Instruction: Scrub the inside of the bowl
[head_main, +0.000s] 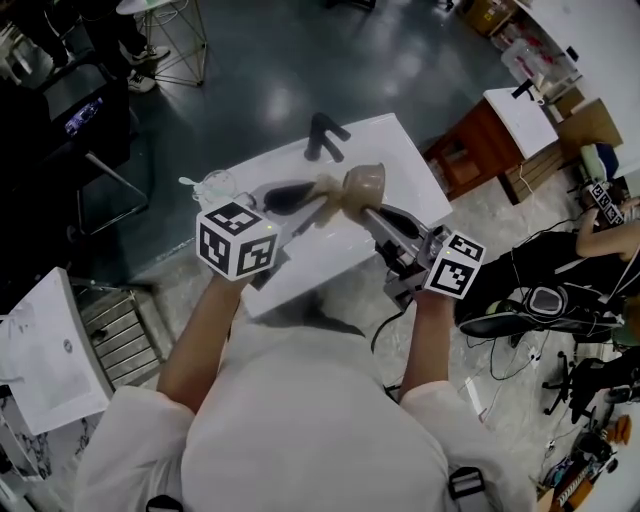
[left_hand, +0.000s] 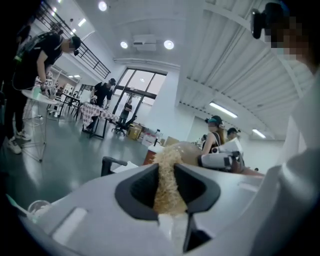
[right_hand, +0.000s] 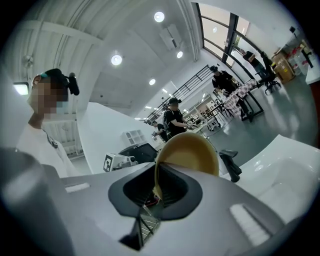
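A: First entry, far left?
B: One clear cup (head_main: 215, 186), on the white counter (head_main: 330, 255), apart from the other items.
A: Next?
B: Left gripper (head_main: 305, 200), jaws clenched on a tan fibrous scrubber (left_hand: 167, 192). The scrubber sticks out past the jaws, and its tip reaches the bowl.
A: The bowl?
B: One tan bowl (right_hand: 192, 152), held in the air above the counter, near the black faucet (head_main: 322, 137). It is tipped on its side, with the hollow facing the right gripper view.
A: Last entry?
B: Right gripper (right_hand: 160, 179), jaws nearly together, pinching the bowl's rim, with the wall of the bowl between the pads.
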